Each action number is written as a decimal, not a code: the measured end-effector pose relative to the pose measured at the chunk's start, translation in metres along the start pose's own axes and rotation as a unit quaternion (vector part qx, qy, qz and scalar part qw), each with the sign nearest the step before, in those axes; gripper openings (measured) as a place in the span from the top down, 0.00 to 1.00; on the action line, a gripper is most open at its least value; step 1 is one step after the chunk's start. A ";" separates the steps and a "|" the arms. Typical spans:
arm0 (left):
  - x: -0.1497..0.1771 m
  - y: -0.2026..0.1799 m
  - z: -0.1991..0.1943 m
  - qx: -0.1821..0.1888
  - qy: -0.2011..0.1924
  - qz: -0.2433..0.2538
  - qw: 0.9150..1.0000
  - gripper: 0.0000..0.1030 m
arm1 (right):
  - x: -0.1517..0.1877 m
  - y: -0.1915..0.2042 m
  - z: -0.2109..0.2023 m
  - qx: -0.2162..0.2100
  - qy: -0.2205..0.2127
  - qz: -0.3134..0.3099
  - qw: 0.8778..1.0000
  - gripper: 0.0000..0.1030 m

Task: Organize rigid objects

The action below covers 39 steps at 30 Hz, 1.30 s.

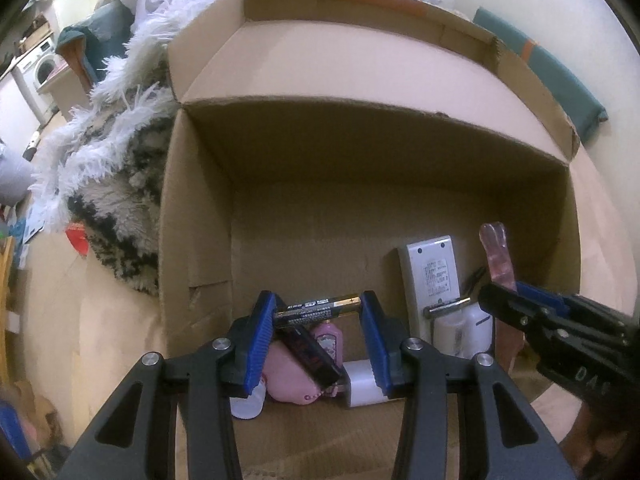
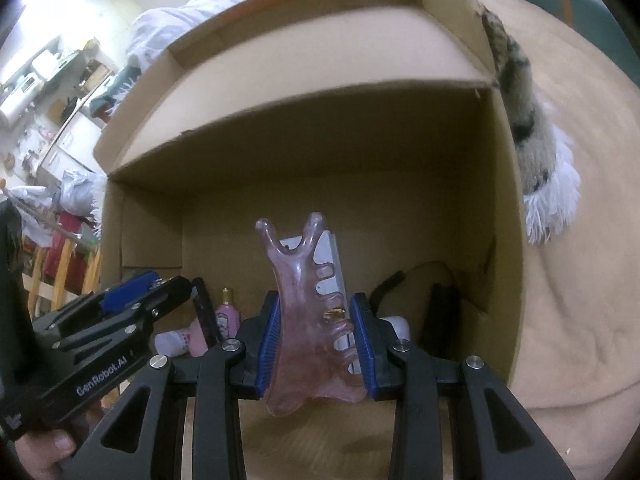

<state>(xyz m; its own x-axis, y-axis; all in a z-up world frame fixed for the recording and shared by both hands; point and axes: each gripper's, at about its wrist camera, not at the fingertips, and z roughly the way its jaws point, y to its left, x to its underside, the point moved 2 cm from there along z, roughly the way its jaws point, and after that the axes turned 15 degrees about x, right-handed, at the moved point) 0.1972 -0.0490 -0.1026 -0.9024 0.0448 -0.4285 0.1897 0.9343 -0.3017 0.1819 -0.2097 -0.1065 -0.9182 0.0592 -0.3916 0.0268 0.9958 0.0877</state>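
Observation:
My left gripper is shut on a black and gold battery, held crosswise between its blue pads over the open cardboard box. My right gripper is shut on a translucent pink comb-like tool, which stands upright between its pads above the same box. The right gripper also shows at the right of the left wrist view, and the left gripper at the left of the right wrist view. On the box floor lie a white remote, a small pink bottle and a black stick-shaped case.
A pink rounded item, white bottles and a black cord also lie in the box. A fluffy black-and-white throw lies against the box's side on the beige bedding. The box flaps stand up.

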 end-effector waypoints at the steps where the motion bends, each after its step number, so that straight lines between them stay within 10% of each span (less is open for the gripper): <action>1: 0.000 -0.001 0.001 0.000 0.002 0.003 1.000 0.62 | -0.001 0.001 0.001 0.002 0.003 0.001 1.000 0.65; 12: 0.001 -0.001 0.006 -0.009 0.004 0.003 1.000 0.61 | -0.004 0.004 0.009 0.005 0.013 0.007 1.000 0.65; 20: 0.000 -0.007 -0.008 -0.017 -0.012 0.005 1.000 0.39 | -0.003 0.003 0.003 -0.011 -0.001 0.012 1.000 0.64; 23: 0.001 -0.010 -0.011 -0.017 -0.010 0.005 1.000 0.38 | -0.005 0.001 -0.002 -0.021 -0.013 0.025 0.999 0.29; 39: 0.018 0.005 -0.092 -0.050 -0.034 -0.032 0.998 0.38 | 0.002 -0.014 -0.062 -0.035 -0.062 0.057 0.996 0.00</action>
<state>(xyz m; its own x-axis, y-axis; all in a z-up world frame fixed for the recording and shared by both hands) 0.1467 -0.0106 -0.0334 -0.8828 -0.0366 -0.4684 0.0902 0.9652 -0.2453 0.1551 -0.2281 -0.0523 -0.8552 0.1837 -0.4846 0.0965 0.9752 0.1994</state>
